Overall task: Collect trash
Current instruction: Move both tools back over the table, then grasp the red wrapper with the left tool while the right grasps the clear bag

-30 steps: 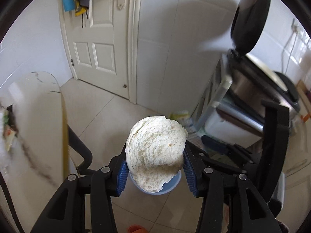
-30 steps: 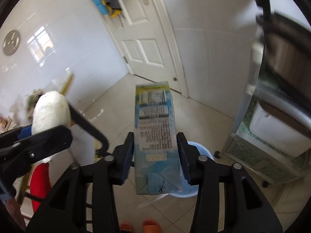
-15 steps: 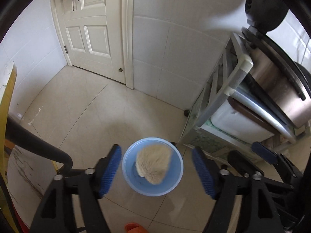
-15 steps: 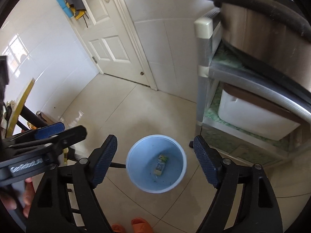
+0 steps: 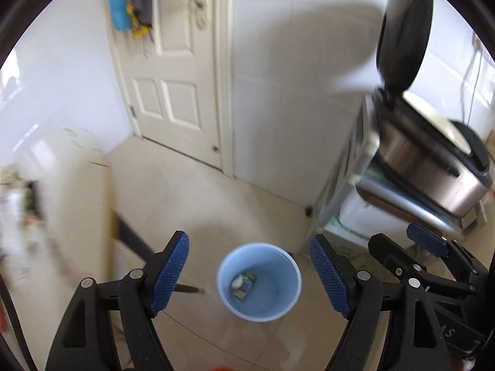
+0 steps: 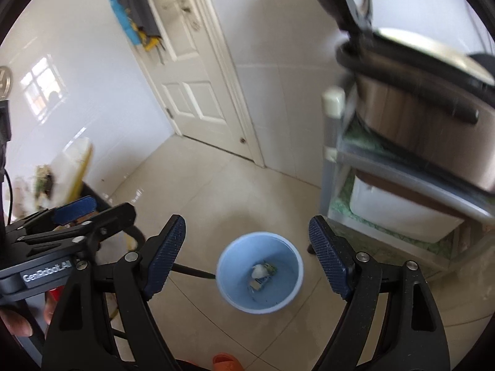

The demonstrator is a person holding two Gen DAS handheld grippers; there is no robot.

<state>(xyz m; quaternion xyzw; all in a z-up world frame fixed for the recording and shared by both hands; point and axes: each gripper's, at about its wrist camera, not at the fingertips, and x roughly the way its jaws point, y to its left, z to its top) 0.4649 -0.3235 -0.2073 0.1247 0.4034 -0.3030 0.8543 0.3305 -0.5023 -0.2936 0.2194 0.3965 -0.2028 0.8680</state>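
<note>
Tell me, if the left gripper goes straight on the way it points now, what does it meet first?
Probably the blue bin on the floor; nothing shows between the open left gripper and it, though depth is unclear.

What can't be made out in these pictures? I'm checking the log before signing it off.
- Table, left wrist view: motion blur smears whatever lies on it.
- Trash in the bin, both views: too small; a white lump and a carton, print unreadable.
- Orange slipper, right wrist view: cut off by the bottom edge.
- Cooker, right wrist view: blurred, cropped.
</note>
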